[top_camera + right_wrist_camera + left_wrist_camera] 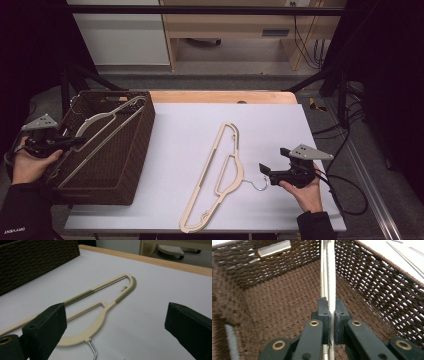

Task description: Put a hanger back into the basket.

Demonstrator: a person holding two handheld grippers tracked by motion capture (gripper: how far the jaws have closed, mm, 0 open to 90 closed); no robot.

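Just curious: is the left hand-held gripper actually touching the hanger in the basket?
Touching. The left gripper view shows the left hand-held gripper with both pads pressed on the hanger.

Left claw (75,142) sits at the left edge of the high view, held level in the person's left hand (30,162), jaws clamped tight together. Right claw (264,169) is at lower right, pointing left, jaws spread wide, right hand (306,192) gripping it from underneath.

A wooden desk (235,25) and cables (305,45) stand beyond the table (280,125).
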